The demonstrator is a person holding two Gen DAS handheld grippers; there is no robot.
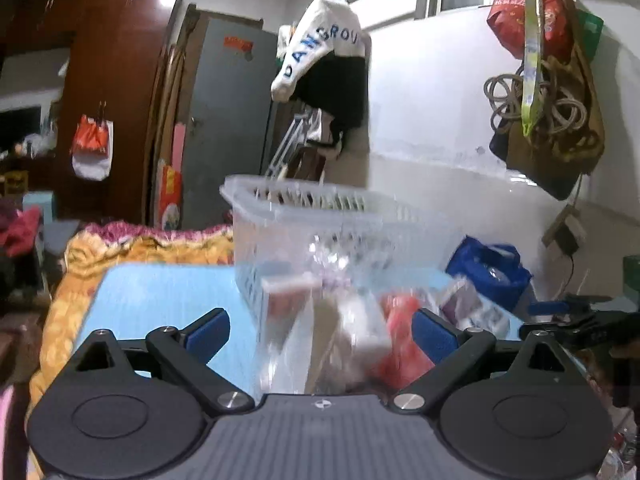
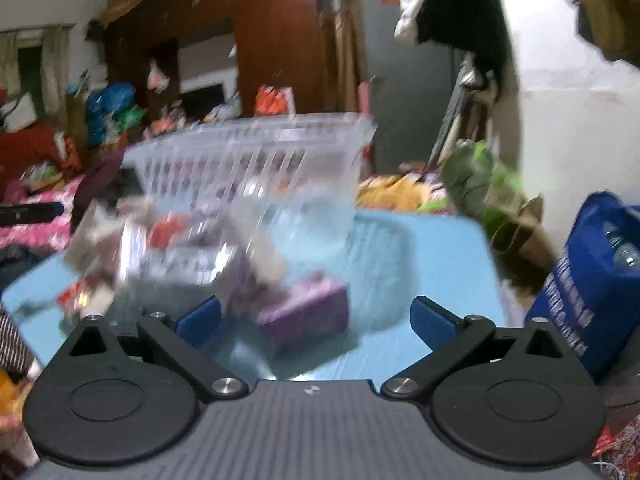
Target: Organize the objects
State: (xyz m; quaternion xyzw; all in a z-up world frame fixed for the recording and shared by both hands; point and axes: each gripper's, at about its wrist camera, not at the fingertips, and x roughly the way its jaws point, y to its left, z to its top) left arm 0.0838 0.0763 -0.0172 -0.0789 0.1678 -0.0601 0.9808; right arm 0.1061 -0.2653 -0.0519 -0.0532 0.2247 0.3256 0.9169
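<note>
Tongs first: we see the left tongs [image 1: 322, 330] spread wide with nothing pinched, and the right tongs [image 2: 316, 320] spread wide too, gripping nothing. Just past the right tongs a purple box [image 2: 304, 314] lies on the light blue bench [image 2: 432, 264], blurred. Beyond it we make out a heap of small packets [image 2: 160, 248], too smeared to tell apart, with a red one [image 1: 400, 344] near the left tongs. Behind them a clear plastic basket [image 1: 304, 208] stands on the bench.
</note>
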